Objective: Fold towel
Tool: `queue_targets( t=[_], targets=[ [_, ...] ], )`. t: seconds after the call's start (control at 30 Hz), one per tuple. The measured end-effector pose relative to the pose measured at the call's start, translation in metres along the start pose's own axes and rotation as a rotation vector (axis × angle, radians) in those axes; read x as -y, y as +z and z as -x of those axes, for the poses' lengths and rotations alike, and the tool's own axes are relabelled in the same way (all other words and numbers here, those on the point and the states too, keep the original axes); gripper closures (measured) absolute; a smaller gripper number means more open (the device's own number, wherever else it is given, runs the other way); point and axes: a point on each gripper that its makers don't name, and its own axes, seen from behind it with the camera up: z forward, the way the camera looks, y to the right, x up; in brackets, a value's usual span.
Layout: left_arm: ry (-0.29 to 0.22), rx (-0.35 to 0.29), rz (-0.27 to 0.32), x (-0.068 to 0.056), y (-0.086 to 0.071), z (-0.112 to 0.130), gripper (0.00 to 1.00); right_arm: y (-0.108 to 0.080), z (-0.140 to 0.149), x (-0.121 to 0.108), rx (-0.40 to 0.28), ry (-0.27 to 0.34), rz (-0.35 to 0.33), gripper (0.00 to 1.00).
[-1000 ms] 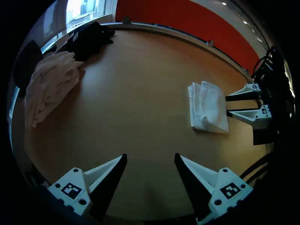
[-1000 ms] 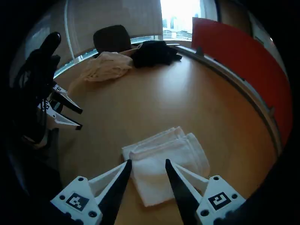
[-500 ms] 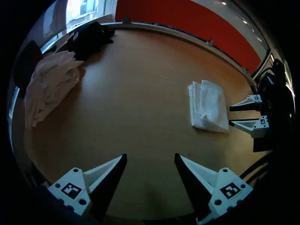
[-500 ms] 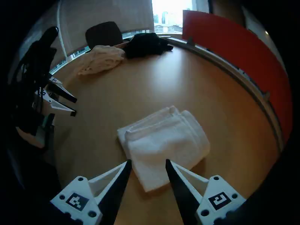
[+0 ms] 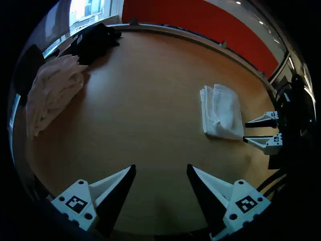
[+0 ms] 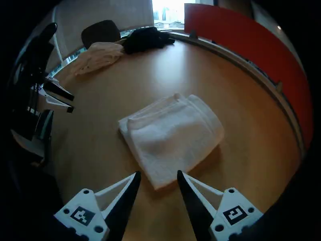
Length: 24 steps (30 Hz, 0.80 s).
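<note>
A folded white towel [image 6: 172, 134] lies flat on the wooden table [image 6: 240, 132], also seen from the left gripper view as the towel [image 5: 222, 112] at the right. My right gripper [image 6: 158, 172] is open, its tips just at the towel's near corner, with nothing pressed between them. From the left gripper view the right gripper [image 5: 244, 132] stands at the towel's right edge, jaws apart. My left gripper [image 5: 160, 166] is open over bare wood, well away from the towel; it appears as the left gripper [image 6: 72, 103] at the table's left side.
A cream cloth pile [image 5: 52, 90] and a black garment [image 5: 94, 38] lie at the far side of the table near a window. A dark chair [image 6: 98, 34] stands behind them. A red panel [image 6: 248, 44] runs along the table's far edge.
My right gripper has drawn back from over the towel to its near edge, so the whole towel now lies ahead of it. The left gripper has stayed put.
</note>
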Motion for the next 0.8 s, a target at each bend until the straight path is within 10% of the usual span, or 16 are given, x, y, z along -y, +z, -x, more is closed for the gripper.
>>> queue_targets(
  t=[0.8],
  targets=[
    [-0.003, 0.003, 0.002, 0.001, -0.001, 0.005, 0.06, 0.01, 0.024, -0.001, 0.012, 0.049, 0.073, 0.74]
  ],
)
